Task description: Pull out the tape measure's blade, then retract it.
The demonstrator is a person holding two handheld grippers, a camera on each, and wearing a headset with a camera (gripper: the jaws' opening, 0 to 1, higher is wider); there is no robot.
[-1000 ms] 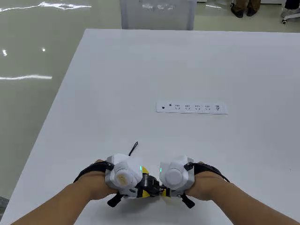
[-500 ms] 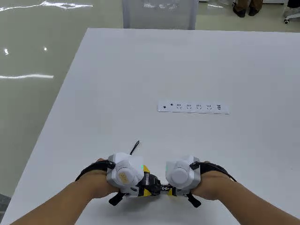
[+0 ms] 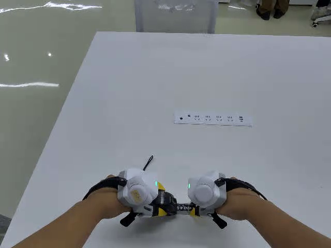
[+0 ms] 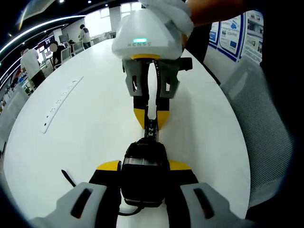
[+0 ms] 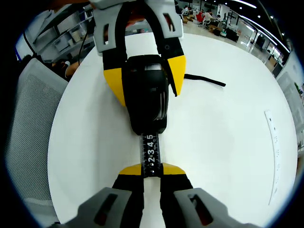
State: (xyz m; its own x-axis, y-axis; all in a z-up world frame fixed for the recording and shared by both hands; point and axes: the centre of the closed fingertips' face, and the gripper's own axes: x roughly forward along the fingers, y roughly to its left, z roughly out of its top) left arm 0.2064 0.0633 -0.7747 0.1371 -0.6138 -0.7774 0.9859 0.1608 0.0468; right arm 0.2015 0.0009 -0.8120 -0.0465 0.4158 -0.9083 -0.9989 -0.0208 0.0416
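The tape measure (image 5: 147,92), a black case, is seen at the 6 o'clock edge of the white table (image 3: 207,67) in the head view, held between the two grippers. Whether the case rests on the surface or is held just above it cannot be told. A short length of blade (image 5: 150,154) is drawn out of the case mouth, with black digits 2 to 5 readable on it in the right gripper view. The case is clamped at its sides by the yellow-tipped jaws of the left gripper (image 4: 145,165), which are closed against it from 9 o'clock in the head view. The free end of the blade is pinched between the jaws of the right gripper (image 5: 151,169), pressed together on it from 3 o'clock. The two grippers are placed nose to nose, near each other, with the bare blade spanning the gap between them. A thin black strap (image 3: 148,163) is seen lying on the table at about 11 o'clock from the case. A white power strip (image 3: 212,118) is laid flat at roughly 1 o'clock, well apart from the grippers. A mesh-backed chair (image 3: 175,15) is seen beyond the far edge at 12 o'clock. Each gripper is held by a bare forearm with a dark strap around the hand.
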